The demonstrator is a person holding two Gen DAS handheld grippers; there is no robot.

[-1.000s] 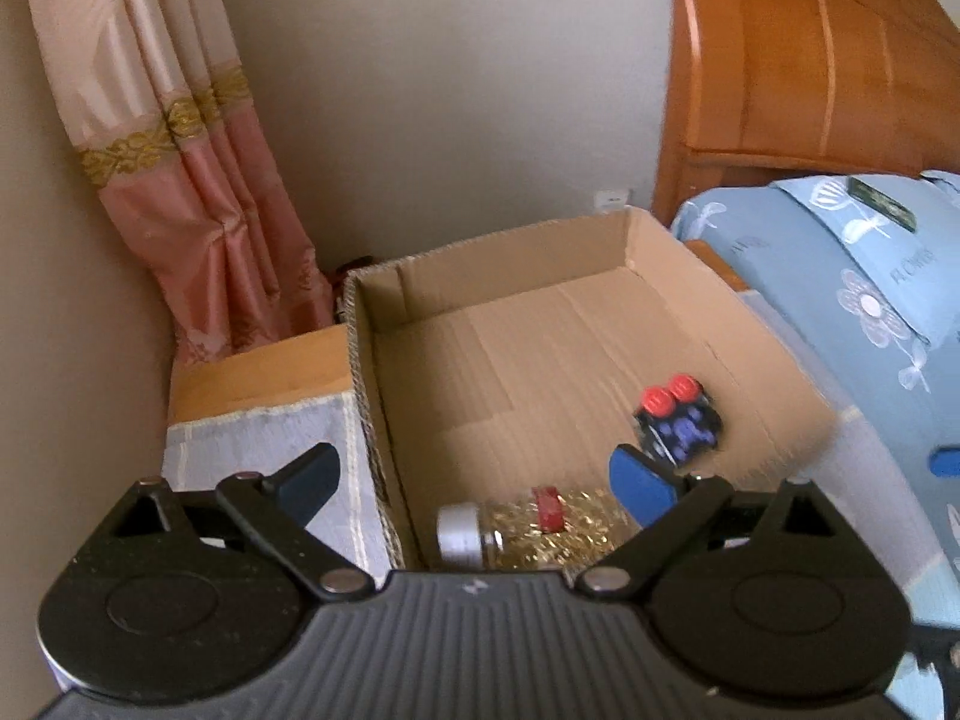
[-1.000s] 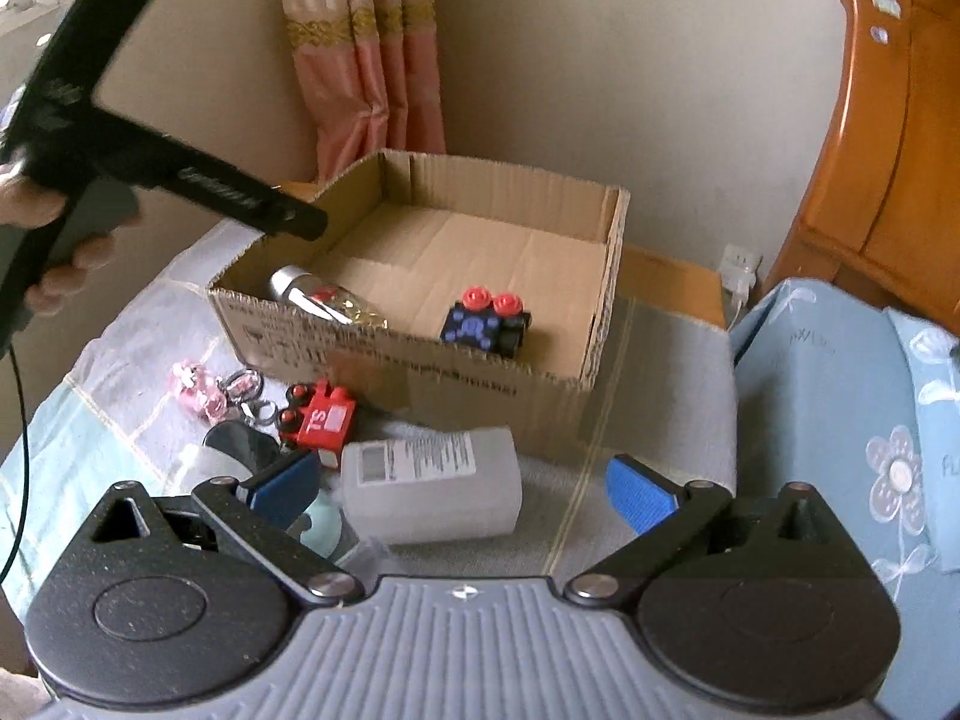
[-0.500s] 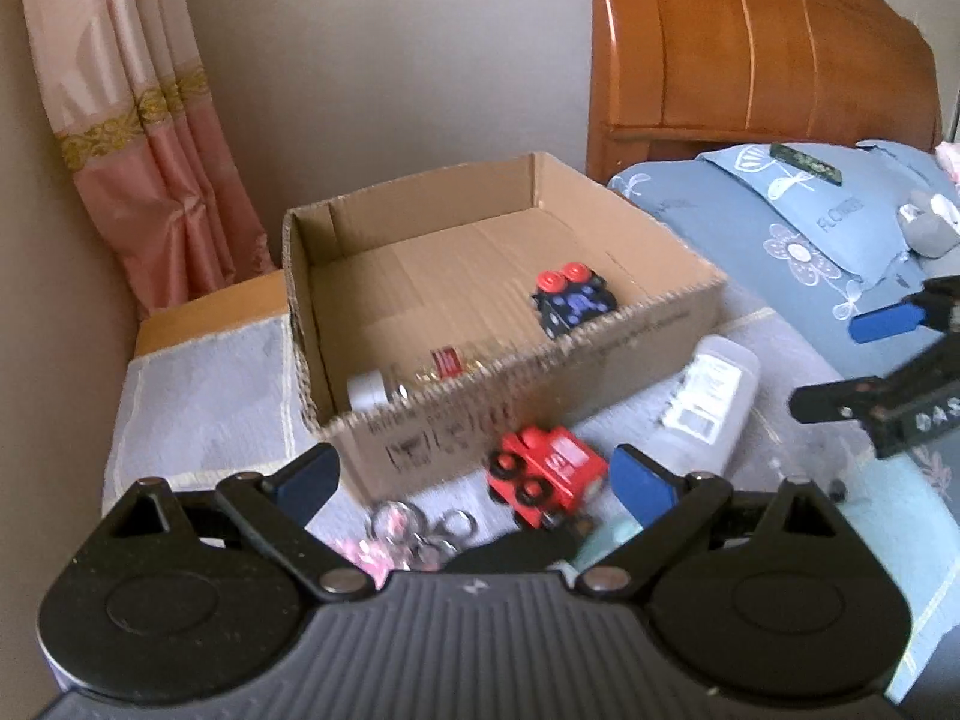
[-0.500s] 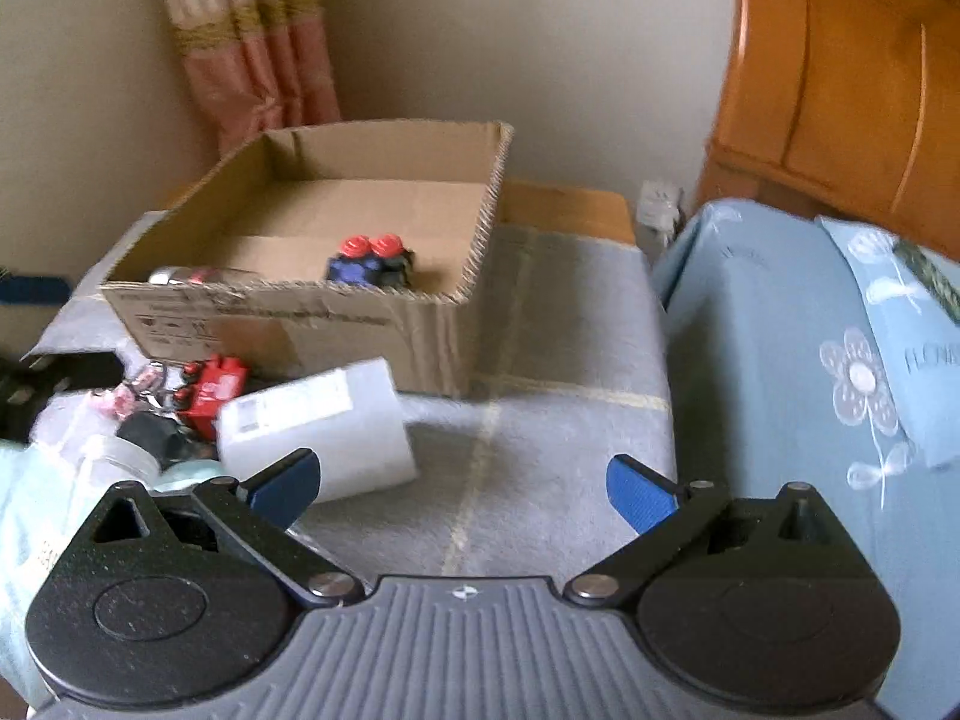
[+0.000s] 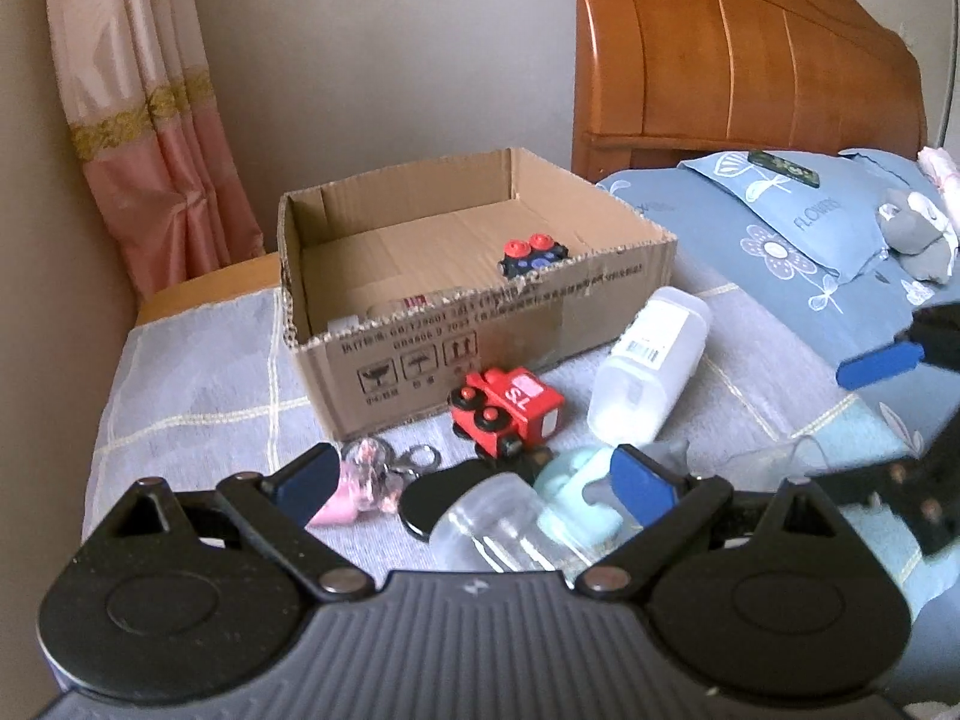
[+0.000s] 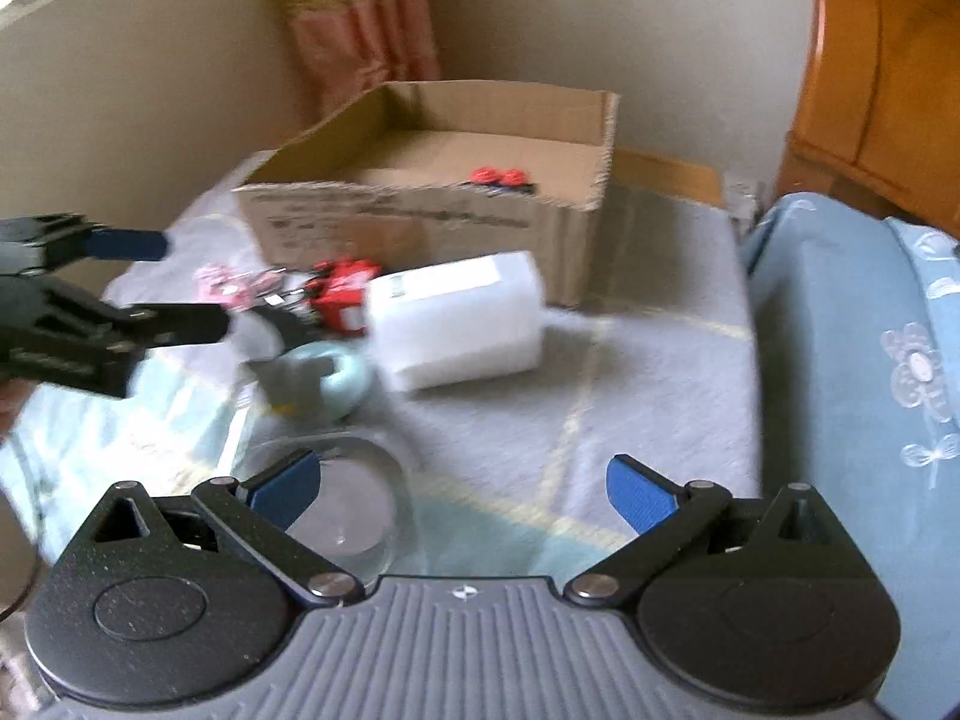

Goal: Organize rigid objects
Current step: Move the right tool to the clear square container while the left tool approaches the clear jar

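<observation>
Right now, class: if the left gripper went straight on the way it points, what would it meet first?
Probably the clear plastic bottle lying between the open left gripper fingers; depth is unclear, so only likely.

Soft daylight, fisheye bending at edges, motion blur across the right wrist view.

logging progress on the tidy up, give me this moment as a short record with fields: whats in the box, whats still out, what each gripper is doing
in box: black toy with red knobs; another item at the near wall, too hidden to name
box: open cardboard box on grey checked cloth
still out: red toy train, white plastic bottle, pink keychain, clear jar, teal ring
left gripper: open, empty, above the clear jar
right gripper: open, empty
</observation>
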